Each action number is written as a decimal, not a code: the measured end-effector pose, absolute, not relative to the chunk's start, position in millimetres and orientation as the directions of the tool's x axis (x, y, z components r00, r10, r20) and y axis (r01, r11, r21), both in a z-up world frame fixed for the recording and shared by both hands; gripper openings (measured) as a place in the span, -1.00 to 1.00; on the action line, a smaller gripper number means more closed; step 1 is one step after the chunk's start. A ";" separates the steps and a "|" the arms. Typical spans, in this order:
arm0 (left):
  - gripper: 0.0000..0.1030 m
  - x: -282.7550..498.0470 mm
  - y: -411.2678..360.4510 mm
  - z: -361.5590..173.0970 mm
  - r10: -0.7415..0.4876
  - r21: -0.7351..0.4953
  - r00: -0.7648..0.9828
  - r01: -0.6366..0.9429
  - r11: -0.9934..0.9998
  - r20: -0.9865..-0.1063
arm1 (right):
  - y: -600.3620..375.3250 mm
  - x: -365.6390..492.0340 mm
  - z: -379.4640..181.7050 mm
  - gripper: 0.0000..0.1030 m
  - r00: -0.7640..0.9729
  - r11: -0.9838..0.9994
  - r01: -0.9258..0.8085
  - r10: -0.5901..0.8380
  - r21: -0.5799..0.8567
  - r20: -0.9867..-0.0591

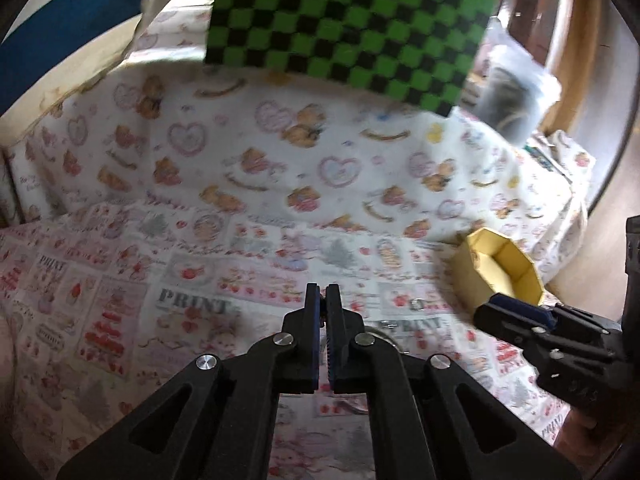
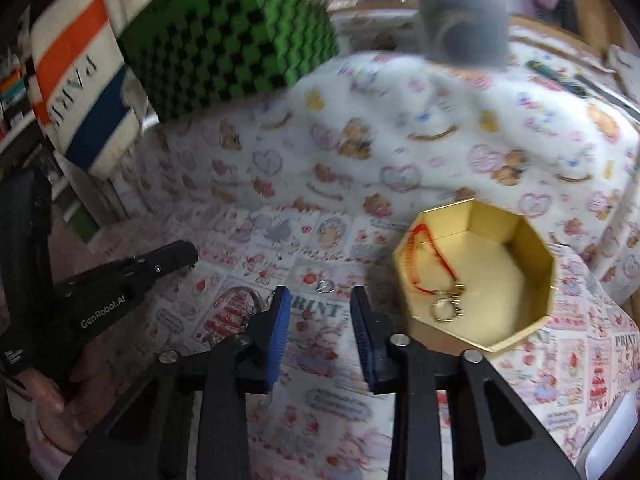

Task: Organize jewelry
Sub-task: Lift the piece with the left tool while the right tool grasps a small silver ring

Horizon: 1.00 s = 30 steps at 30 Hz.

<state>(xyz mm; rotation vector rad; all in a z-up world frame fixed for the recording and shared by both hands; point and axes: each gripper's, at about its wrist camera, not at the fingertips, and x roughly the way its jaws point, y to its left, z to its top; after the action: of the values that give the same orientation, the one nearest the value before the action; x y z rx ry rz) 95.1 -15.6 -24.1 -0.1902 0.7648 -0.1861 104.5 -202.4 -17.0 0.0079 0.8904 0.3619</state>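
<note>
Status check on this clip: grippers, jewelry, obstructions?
Left gripper shut, empty; right gripper open, empty. Red cord bracelet in gold box; small ring and bangle on cloth. Nothing blocking.

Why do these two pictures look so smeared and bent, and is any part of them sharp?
Left wrist view: the checkered box and the printed cloth are streaked by motion blur, while the left gripper stays crisp; the fisheye lens bows the edges. Right wrist view: the blur is heaviest at the top, the gold box and its red cord are clearer, and the right gripper is sharp.
</note>
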 end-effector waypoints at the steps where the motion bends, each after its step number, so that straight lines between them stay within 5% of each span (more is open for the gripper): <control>1: -0.97 95.6 -13.1 -25.4 -0.230 -0.238 0.705 0.090 0.967 -0.671 | -197.3 108.8 -20.6 -0.50 0.565 0.944 -0.300 0.293 0.139 -0.772; 18: -0.97 99.4 -0.7 -25.8 -0.188 -0.238 0.707 0.029 0.971 -0.681 | -150.2 150.3 -56.0 -0.66 0.554 0.967 -0.232 0.038 -0.110 -0.832; 30: -0.97 92.6 -16.1 -21.8 -0.155 -0.167 0.731 0.056 0.984 -0.665 | -162.5 111.6 -46.3 -0.73 0.595 0.967 -0.246 0.097 -0.066 -0.798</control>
<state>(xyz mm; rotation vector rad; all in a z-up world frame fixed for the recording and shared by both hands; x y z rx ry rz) 92.6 -16.1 -21.8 -0.1396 0.7432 -0.1161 111.6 -162.5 -46.3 -0.1761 0.9131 0.2008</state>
